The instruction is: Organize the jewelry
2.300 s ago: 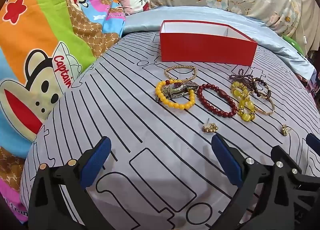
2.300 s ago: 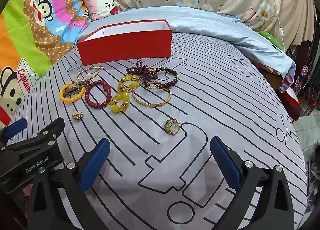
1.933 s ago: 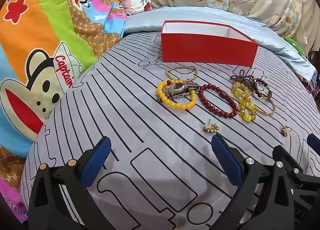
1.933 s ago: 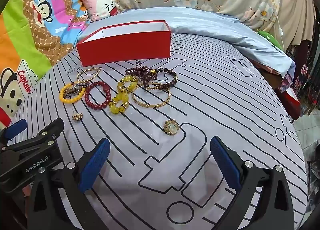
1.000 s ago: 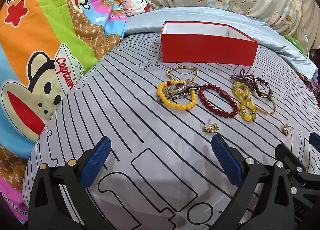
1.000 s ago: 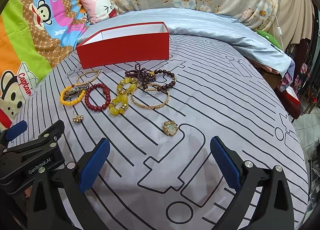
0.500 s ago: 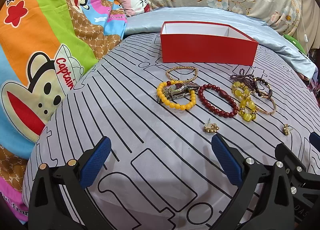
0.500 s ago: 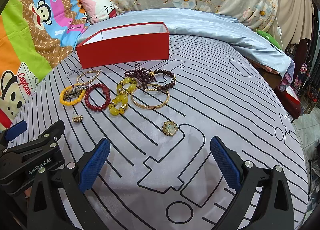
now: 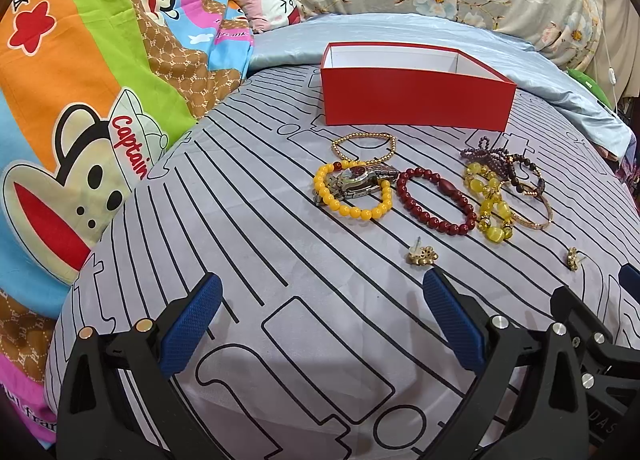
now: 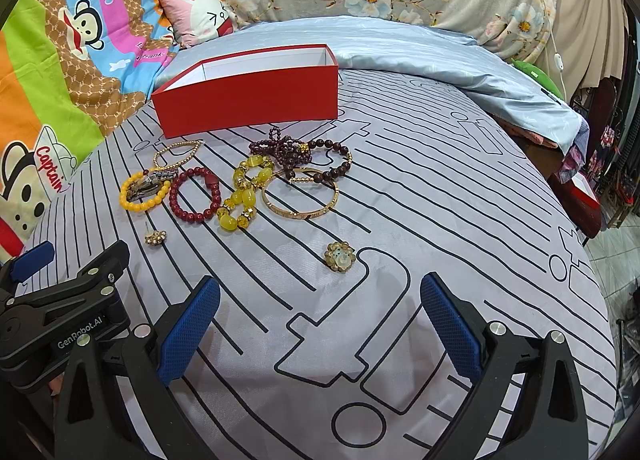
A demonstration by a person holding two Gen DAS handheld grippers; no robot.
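Note:
A red open box (image 9: 416, 103) (image 10: 248, 99) with a white inside stands at the back of the grey striped bed cover. In front of it lie a thin gold bead bracelet (image 9: 363, 147), a yellow bead bracelet around a metal watch (image 9: 354, 191), a dark red bead bracelet (image 9: 436, 199) (image 10: 196, 195), a chunky yellow bracelet (image 10: 244, 191), a gold bangle (image 10: 300, 195) and dark purple beads (image 10: 288, 151). One gold earring (image 9: 422, 256) (image 10: 155, 236) and a flower brooch (image 10: 340, 256) lie nearer. My left gripper (image 9: 320, 324) and right gripper (image 10: 316, 324) hover open, short of the jewelry, holding nothing.
A cartoon monkey blanket (image 9: 80, 107) is bunched along the left. A pale blue duvet (image 10: 420, 55) and a pink pillow (image 10: 200, 17) lie behind the box. The bed's right edge drops to a tiled floor (image 10: 616, 244). Bare striped cover lies under both grippers.
Both views have shifted only slightly; the grippers have drifted a little while staying open. The jewelry and the box have not moved.

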